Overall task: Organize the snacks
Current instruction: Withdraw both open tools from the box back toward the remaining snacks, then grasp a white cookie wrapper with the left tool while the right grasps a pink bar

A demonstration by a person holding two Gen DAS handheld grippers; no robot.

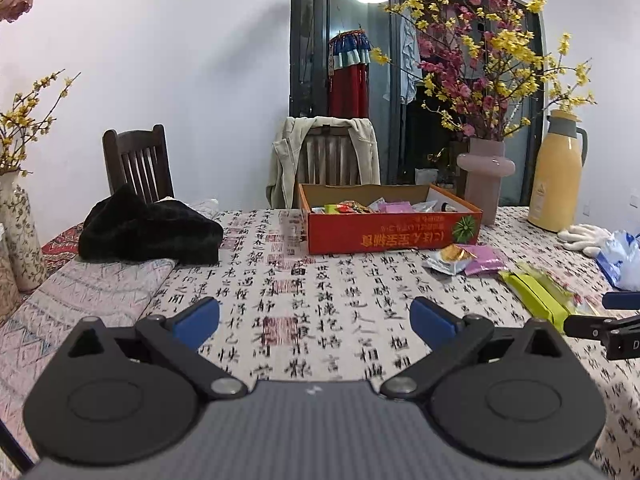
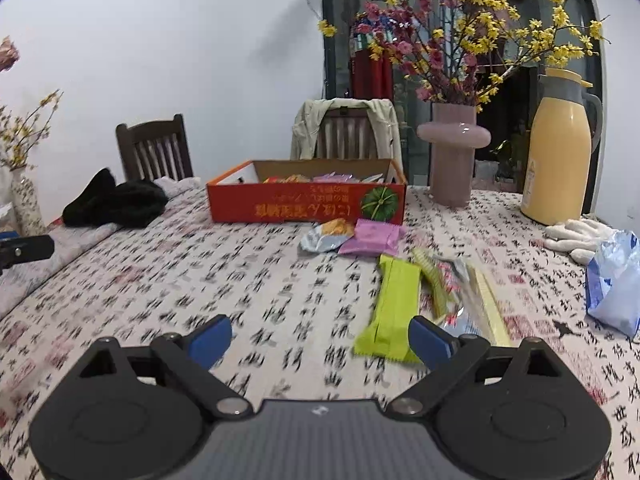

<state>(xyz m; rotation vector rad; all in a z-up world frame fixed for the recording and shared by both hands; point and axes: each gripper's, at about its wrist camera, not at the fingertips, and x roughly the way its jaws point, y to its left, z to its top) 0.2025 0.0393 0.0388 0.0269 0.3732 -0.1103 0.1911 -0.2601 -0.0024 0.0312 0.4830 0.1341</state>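
An orange cardboard box [image 1: 384,236] [image 2: 296,205] holding several snack packets stands at the far middle of the table. In front of it lie a silver-and-yellow packet [image 2: 326,236] [image 1: 450,261] and a pink packet [image 2: 372,237] [image 1: 484,260]. Nearer, a lime-green packet [image 2: 394,308] [image 1: 536,294] lies beside several thin striped packets [image 2: 460,292]. My left gripper [image 1: 316,322] hovers open over bare tablecloth, holding nothing. My right gripper [image 2: 320,340] is open too, its right fingertip [image 2: 430,340] just over the green packet's near end.
A pink vase [image 2: 454,152] of flowers and a yellow thermos [image 2: 558,148] stand at the back right. White gloves [image 2: 576,234] and a blue-white bag [image 2: 614,280] lie at the right. A black cloth [image 1: 148,228] rests at the left, chairs behind.
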